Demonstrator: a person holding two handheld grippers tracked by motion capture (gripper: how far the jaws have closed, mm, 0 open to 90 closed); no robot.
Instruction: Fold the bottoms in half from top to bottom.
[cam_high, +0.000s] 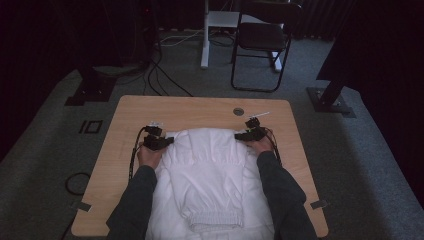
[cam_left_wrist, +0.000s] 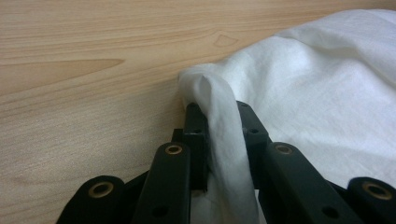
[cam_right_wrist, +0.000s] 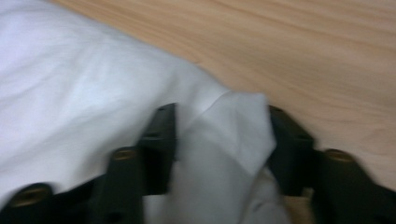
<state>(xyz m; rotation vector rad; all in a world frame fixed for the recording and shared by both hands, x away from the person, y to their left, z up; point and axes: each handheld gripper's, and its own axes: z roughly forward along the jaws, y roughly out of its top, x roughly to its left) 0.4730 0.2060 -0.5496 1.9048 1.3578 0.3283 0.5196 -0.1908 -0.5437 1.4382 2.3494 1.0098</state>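
A white garment (cam_high: 207, 170) with a ribbed hem lies flat on the wooden table (cam_high: 200, 106), its far edge between my two hands. At its far left corner, my left gripper (cam_high: 166, 141) is shut on a raised fold of the cloth (cam_left_wrist: 219, 121), pinched between the two black jaws (cam_left_wrist: 219, 109). My right gripper (cam_high: 241, 135) is at the far right corner. In the blurred right gripper view its jaws stand apart (cam_right_wrist: 219, 112), with a loose corner of the garment (cam_right_wrist: 233, 130) lying between them. Both forearms in dark sleeves rest along the garment's sides.
Bare wood runs beyond the garment to the far edge, with a round cable hole (cam_high: 238, 111) and a thin white stick (cam_high: 260, 114) near the right gripper. On the floor behind stand a black folding chair (cam_high: 262, 35), cables (cam_high: 160, 75) and two stand bases (cam_high: 331, 100).
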